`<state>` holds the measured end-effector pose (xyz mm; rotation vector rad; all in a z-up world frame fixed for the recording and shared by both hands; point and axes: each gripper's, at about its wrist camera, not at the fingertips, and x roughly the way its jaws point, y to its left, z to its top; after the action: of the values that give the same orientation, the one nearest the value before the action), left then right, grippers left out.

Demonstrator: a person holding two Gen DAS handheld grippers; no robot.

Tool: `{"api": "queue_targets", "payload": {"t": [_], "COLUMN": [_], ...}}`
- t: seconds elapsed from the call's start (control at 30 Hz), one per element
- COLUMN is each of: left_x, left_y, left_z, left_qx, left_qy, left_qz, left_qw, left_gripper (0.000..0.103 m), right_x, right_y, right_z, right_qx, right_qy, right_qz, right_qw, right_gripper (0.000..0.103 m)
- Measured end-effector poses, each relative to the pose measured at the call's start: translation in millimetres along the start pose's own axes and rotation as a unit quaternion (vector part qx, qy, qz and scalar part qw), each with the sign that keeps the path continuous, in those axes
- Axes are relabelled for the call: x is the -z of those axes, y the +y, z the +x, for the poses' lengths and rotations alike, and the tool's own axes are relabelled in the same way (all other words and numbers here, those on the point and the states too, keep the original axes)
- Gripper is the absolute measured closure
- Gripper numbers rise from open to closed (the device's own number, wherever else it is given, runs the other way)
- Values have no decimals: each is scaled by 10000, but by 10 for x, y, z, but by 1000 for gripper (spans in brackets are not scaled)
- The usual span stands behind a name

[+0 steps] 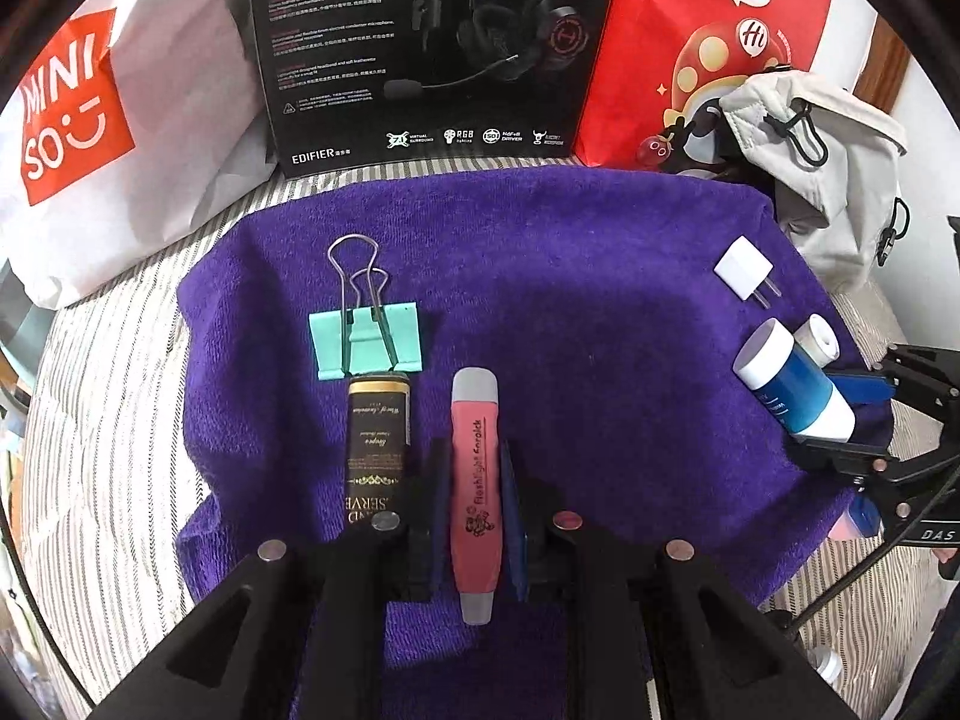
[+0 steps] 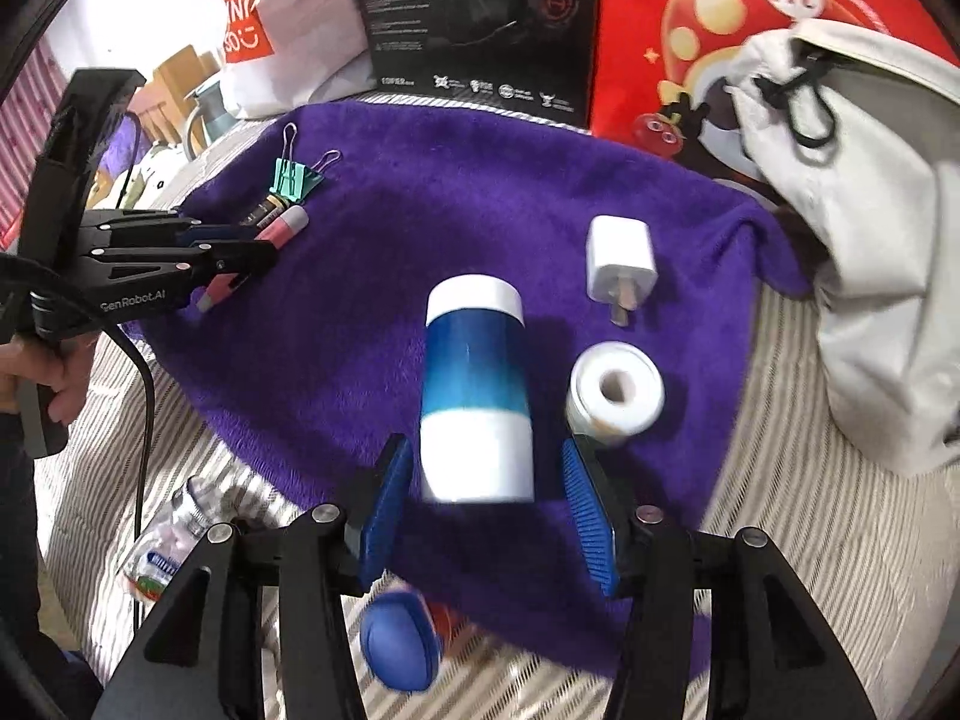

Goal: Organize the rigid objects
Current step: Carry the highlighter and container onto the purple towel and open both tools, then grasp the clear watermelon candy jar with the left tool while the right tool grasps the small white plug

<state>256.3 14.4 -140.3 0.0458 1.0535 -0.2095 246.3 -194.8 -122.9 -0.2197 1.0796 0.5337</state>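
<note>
Lower centre of the left wrist view, the left gripper pinches a pink plastic pen lettered "Flashlight", lying on the purple towel. Lower centre of the right view, the right gripper's blue pads stand apart around a blue-and-white cylindrical bottle.
</note>
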Motion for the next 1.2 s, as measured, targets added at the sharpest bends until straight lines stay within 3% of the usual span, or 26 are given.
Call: {"api": "queue_targets", "payload": {"t": [0.13,0.27,0.47,0.73,0.97,1.2], "left_x": [59,98,223,495,760,980], "left_y": [-49,-104,-147,-352,-537,-798], "left_z": [-30,-67,-202,-697,-979,-905], "left_qx": [13,23,-195,-424,-237,213], "left_qy": [15,81,159,-289,-430,-298], "left_qz": [57,124,79,104,243,335], "left_qw": [10000,9999,9997,9986,9985,9988], "left_gripper": [77,60,59,59,59,59], "right_x": [107,227,519,1009,1336,1536], "right_y": [-14,-19,11,30,104,242], "right_z": [-177,-367,-622,-926,-1066,-1058], "right_qx": [33,49,156,200,151,25], "right_qy": [-142,-296,-410,-646,-757,-720], "right_qz": [155,326,495,1018,1332,1393], "right_qw": [9998,9990,9978,9925,9881,9876], "right_gripper": [51,51,51,50,46,45]}}
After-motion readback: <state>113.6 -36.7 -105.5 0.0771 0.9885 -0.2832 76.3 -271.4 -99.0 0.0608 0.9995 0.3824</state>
